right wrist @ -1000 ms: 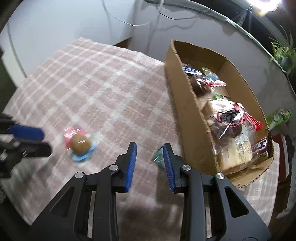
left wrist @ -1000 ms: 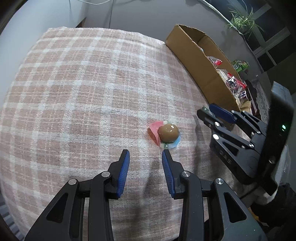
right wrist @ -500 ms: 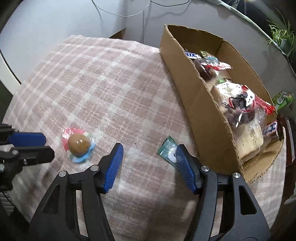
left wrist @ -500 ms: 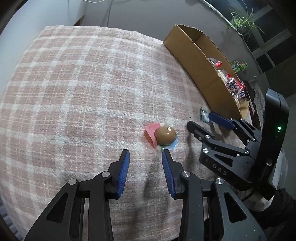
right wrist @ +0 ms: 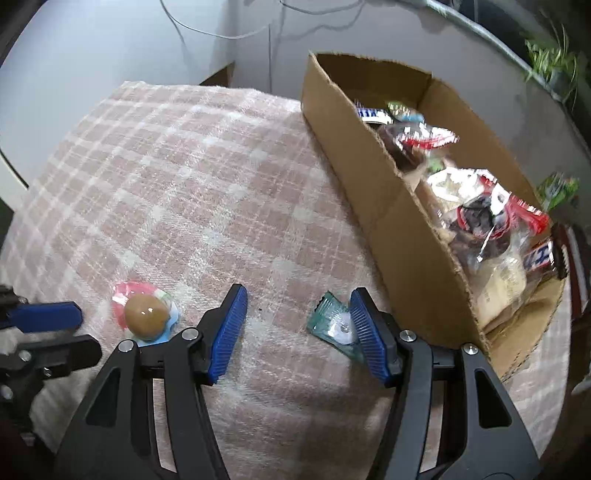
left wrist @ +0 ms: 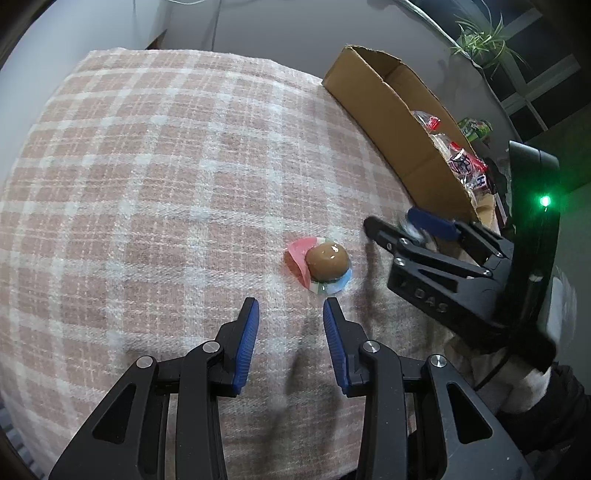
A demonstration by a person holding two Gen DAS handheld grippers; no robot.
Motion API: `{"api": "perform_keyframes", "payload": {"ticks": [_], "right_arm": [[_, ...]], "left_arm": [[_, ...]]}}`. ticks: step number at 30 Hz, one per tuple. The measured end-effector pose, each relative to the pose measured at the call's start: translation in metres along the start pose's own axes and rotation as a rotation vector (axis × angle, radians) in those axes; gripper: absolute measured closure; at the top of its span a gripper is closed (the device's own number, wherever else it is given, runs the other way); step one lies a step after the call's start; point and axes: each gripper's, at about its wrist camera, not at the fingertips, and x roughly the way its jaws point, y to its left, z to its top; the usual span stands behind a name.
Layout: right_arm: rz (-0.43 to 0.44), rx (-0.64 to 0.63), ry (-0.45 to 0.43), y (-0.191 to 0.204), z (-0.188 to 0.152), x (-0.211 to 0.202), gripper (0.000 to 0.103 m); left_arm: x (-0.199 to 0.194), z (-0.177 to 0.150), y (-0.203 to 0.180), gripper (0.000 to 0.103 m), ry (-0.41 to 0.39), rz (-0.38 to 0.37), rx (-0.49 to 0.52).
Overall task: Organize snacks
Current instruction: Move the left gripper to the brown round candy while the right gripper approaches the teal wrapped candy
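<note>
Snacks are what I am sorting, and I count two of them loose on the checked cloth (left wrist: 155,184): one brown egg-shaped sweet (left wrist: 328,261) sitting on its pink, white and blue wrapper, and one small teal packet (right wrist: 334,325) lying flat near the cardboard box (right wrist: 373,184). That single box stands along the cloth's far right side, open at the top, and it holds a heap of wrapped snacks (right wrist: 480,221): clear bags with red printing, a chocolate bar at the near end, another bar and a small bluish wrapper at the far end; I cannot count them exactly because they overlap. My left gripper (left wrist: 290,321) hovers just short of the sweet with its fingers a modest gap apart and nothing between them. My right gripper (right wrist: 297,314) has its fingers spread wide, and the teal packet lies on the cloth against the inner face of one blue pad (right wrist: 364,332), with the other pad well clear of it, so nothing is clamped. Beyond the box I see a green packet (right wrist: 557,188) off the cloth and a leafy plant (left wrist: 480,40) by the wall, with thin cables (right wrist: 221,33) hanging down the wall behind.
</note>
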Motion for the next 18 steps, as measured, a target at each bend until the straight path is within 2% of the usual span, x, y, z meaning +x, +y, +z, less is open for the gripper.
{"api": "perform_keyframes", "payload": {"ticks": [3,5,8,12,18], "right_arm": [[0.101,0.042,0.052,-0.009,-0.003,-0.003,0.039],[0.255,0.100,0.082,-0.019,-0.008,-0.006,0.039],[0.342,0.177,0.085,-0.032,-0.016,-0.009,0.039],[0.373,0.264,0.052,-0.049,-0.030,-0.017,0.040],[0.305,0.273,-0.011,-0.060,-0.049,-0.042,0.042]], "left_arm": [[0.000,0.000,0.000,0.069,-0.002,-0.012,0.001],[0.001,0.001,-0.001,0.069,-0.003,-0.012,0.001],[0.004,0.003,-0.005,0.069,-0.003,-0.015,0.004],[0.007,0.005,-0.008,0.069,0.000,-0.014,0.020],[0.008,0.006,-0.007,0.069,0.001,-0.016,0.022]]}}
